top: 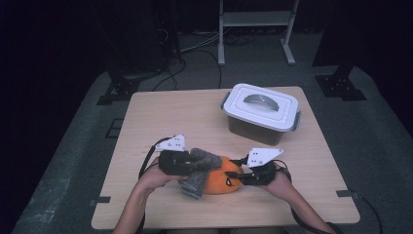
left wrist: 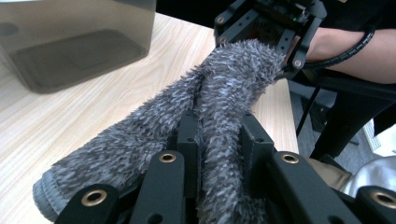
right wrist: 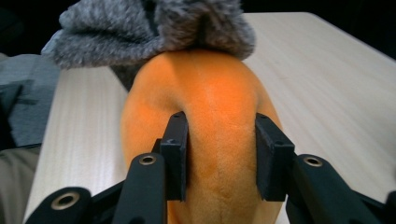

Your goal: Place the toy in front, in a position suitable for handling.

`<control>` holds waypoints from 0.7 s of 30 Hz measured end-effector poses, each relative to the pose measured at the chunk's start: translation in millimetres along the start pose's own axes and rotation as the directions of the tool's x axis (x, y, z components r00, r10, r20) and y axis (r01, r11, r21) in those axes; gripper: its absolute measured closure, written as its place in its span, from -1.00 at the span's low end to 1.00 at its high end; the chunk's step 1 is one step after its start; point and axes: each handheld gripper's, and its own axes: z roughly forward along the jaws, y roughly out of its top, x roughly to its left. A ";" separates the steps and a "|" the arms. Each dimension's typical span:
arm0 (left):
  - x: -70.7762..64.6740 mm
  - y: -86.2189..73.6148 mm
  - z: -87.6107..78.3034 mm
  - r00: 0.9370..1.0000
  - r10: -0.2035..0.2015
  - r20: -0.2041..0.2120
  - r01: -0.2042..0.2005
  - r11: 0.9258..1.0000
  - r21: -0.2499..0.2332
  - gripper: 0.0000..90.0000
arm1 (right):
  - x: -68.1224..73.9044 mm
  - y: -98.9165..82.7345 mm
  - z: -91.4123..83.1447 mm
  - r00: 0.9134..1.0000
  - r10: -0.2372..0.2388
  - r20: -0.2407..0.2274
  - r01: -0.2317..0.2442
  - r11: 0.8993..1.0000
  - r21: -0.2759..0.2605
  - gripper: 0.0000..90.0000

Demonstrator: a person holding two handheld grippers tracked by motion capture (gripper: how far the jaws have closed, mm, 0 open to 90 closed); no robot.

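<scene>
The left claw (left wrist: 217, 140) is squeezed tight on a fold of the fuzzy grey sock (left wrist: 205, 107). The sock stretches straight away from that claw — its far end lies over the top of the orange plush toy (right wrist: 210, 121). The right claw (right wrist: 219, 156) is clamped on the toy's near end, and the toy's long side points straight ahead of it, toward the sock. The two claws face each other across the table (top: 160, 112), so I think the sock has to move along that line.

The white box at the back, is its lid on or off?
On. The white lid sits flat across the box, its grey handle on top. Whether the grey side latches are locked I cannot tell.
</scene>
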 end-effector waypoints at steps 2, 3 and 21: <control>0.8 -1.4 1.5 1.000 -0.003 0.000 0.003 1.000 0.002 0.63 | -0.4 -2.7 1.0 1.000 0.001 -0.022 -0.001 1.000 0.006 0.32; 1.0 -2.9 2.4 1.000 -0.004 0.001 0.004 1.000 0.006 0.64 | -1.7 -4.3 -0.2 0.999 0.012 -0.036 -0.012 1.000 0.005 0.28; -6.8 -1.4 -1.7 1.000 0.010 0.013 -0.010 1.000 0.011 0.64 | 0.5 -2.8 -4.5 0.999 0.020 -0.048 -0.017 0.998 0.055 0.31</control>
